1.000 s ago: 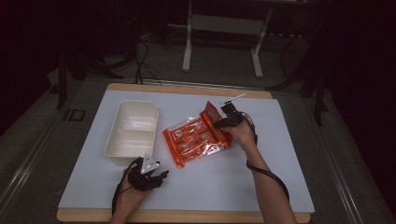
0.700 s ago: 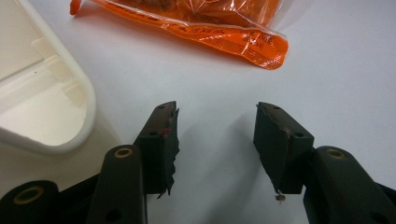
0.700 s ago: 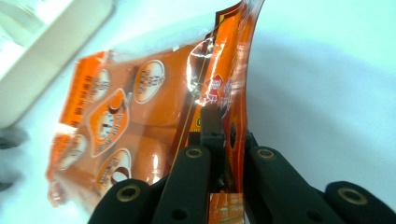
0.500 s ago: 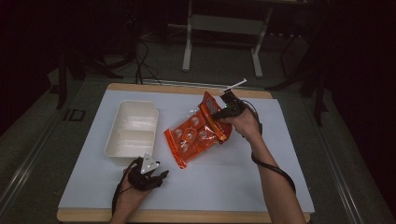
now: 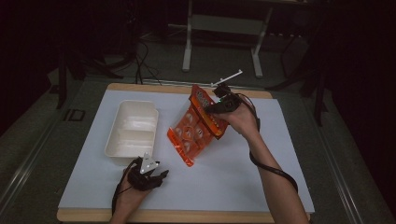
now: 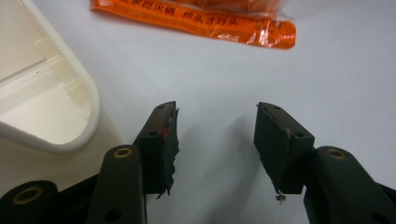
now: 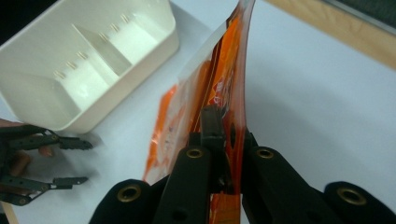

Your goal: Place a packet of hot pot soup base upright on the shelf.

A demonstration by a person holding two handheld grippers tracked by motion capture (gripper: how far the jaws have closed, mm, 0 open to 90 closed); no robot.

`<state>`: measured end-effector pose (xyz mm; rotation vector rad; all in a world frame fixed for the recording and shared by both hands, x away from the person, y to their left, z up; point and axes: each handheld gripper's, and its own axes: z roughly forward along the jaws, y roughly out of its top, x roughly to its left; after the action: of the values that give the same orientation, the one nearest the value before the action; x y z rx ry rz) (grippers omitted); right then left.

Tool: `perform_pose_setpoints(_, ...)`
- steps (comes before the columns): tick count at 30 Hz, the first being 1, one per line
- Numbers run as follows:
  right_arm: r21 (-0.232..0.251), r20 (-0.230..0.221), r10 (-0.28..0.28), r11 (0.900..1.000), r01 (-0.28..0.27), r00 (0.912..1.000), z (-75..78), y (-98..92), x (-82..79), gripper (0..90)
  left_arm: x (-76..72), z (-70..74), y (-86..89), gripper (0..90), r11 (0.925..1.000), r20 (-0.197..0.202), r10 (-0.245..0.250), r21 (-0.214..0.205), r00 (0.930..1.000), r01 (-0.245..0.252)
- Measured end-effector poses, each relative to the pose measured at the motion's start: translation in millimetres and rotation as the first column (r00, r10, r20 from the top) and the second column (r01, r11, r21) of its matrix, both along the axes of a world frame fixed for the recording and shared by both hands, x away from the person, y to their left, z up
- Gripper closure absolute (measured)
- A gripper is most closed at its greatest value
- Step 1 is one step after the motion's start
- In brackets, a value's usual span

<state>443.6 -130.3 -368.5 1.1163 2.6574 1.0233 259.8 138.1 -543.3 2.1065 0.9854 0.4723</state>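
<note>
Where the white sheet (image 5: 261,182) covers the counter, a pale wooden edge (image 5: 187,217) shows along the near and far sides, and beyond it the room is dark: grey floor, black cables, and the white legs of a metal stand (image 5: 188,46) at the back.

On the left half of the sheet sits a cream plastic tray with two compartments (image 5: 131,131), its long side running away from the person. The left claw (image 5: 159,175) rests low on the sheet just beside the tray's near corner; in the left gripper view its jaws stand wide apart with bare white sheet between them, the tray's rounded rim (image 6: 88,93) at the left and the bottom seam of the bag (image 6: 196,23) lying across the top.

The crinkly orange-and-clear plastic snack bag (image 5: 196,126) is lifted at its far end, tilted steeply, its lower corner touching or just above the sheet near the middle of the counter. The right claw (image 5: 212,108) is clamped on the bag's upper edge; in the right gripper view the jaws are pressed together with the orange film (image 7: 224,88) rising between them, and the tray (image 7: 93,56) lies beyond at the left.
</note>
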Motion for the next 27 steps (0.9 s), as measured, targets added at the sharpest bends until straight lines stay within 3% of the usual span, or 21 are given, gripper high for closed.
perform_pose_setpoints(9,-0.01,0.064,0.03,0.9995,-0.029,0.9975,17.6,12.9,-18.1,90.0,0.1,0.0,0.1,49.4,1.0,-0.001,0.001,-0.001,1.0,-0.001)
perform_pose_setpoints(19,0.038,0.112,0.044,0.9981,-0.049,0.9928,30.6,24.9,-29.5,90.0,-0.1,0.2,0.5,49.2,1.0,-0.001,0.0,-0.003,1.0,0.0)
perform_pose_setpoints(27,0.027,0.192,0.034,0.9988,-0.04,0.9808,40.0,36.7,-35.5,90.0,-0.2,0.2,0.7,49.0,1.0,-0.001,-0.001,-0.006,1.0,0.001)
